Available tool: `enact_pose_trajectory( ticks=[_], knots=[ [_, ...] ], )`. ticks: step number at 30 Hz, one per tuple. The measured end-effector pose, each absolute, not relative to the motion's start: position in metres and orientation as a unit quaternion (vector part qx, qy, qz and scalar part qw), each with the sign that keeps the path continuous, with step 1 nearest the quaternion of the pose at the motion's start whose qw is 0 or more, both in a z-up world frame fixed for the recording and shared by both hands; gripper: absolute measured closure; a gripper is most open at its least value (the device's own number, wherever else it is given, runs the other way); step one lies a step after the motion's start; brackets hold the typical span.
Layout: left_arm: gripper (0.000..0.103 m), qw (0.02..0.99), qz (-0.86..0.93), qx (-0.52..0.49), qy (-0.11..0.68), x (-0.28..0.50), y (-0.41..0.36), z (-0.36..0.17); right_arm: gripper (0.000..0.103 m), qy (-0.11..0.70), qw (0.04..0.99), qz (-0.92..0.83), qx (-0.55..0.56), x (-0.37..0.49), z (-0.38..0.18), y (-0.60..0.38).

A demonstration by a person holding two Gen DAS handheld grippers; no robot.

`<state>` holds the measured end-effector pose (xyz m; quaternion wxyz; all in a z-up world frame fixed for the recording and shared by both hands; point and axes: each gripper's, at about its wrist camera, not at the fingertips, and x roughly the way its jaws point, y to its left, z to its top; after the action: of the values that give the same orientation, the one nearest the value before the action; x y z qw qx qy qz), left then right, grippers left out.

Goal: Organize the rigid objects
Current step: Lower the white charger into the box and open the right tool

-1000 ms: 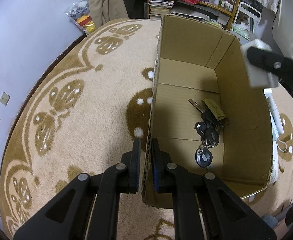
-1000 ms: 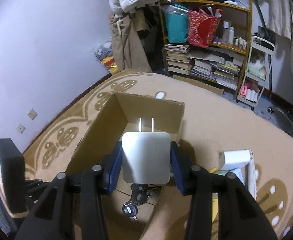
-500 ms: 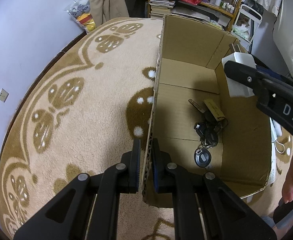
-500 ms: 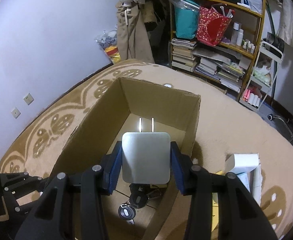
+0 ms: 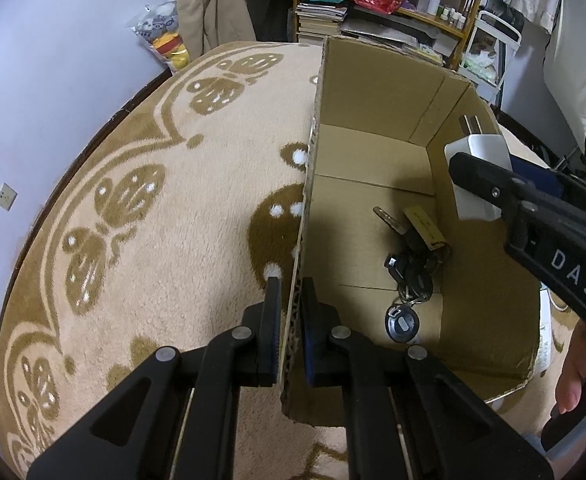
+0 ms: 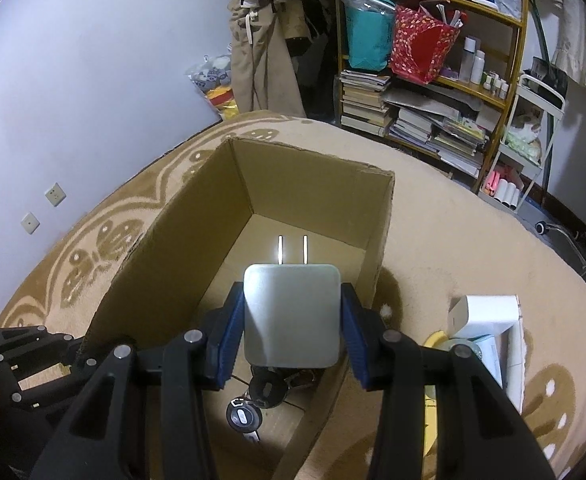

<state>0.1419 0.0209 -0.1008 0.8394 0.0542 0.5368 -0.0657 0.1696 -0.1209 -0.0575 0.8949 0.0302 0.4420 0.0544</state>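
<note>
Two claws work: the left claw (image 5: 289, 312) pinches the near wall of the box (image 5: 373, 152), while the right claw (image 6: 291, 320) holds a charger (image 6: 291, 316) above it. Keys (image 5: 413, 264) already lie inside; other items wait on the rug at right.

We see a tan rug (image 5: 141, 240) with brown butterfly motifs spreading to the left of the gripper and beneath it. Far ahead stands a wooden shelf (image 6: 493, 92) with a teal bag (image 6: 367, 40) and a red patterned bag (image 6: 423, 46) side by side, and stacked books (image 6: 363, 100) below them. Left of the shelf hangs a beige coat (image 6: 261, 60), with a plastic bag of toys (image 6: 217, 80) at its foot. On the lavender wall (image 6: 93, 80) to the left we make out two outlets (image 6: 41, 208).
</note>
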Motion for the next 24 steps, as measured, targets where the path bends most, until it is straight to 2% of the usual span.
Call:
enact_pose_trajectory(
  ticks=[9, 11, 13, 15, 24],
  knots=[
    [0.094, 0.842, -0.067, 0.062, 0.531, 0.140, 0.020, -0.099, 0.053, 0.437, 0.897, 0.063, 0.018, 0.167, -0.052, -0.117],
    [0.094, 0.843, -0.068, 0.065, 0.530, 0.140, 0.020, -0.098, 0.043, 0.434, 0.899, 0.065, 0.018, 0.165, -0.048, -0.117],
    [0.094, 0.844, -0.068, 0.064, 0.529, 0.139, 0.020, -0.098, 0.024, 0.421, 0.904, 0.072, 0.015, 0.160, -0.040, -0.118],
    [0.094, 0.844, -0.069, 0.062, 0.529, 0.139, 0.020, -0.098, 0.018, 0.408, 0.910, 0.074, 0.009, 0.153, -0.032, -0.120],
    [0.094, 0.844, -0.067, 0.064, 0.528, 0.138, 0.020, -0.096, 0.015, 0.404, 0.914, 0.044, -0.009, 0.134, -0.023, -0.149]
  ],
)
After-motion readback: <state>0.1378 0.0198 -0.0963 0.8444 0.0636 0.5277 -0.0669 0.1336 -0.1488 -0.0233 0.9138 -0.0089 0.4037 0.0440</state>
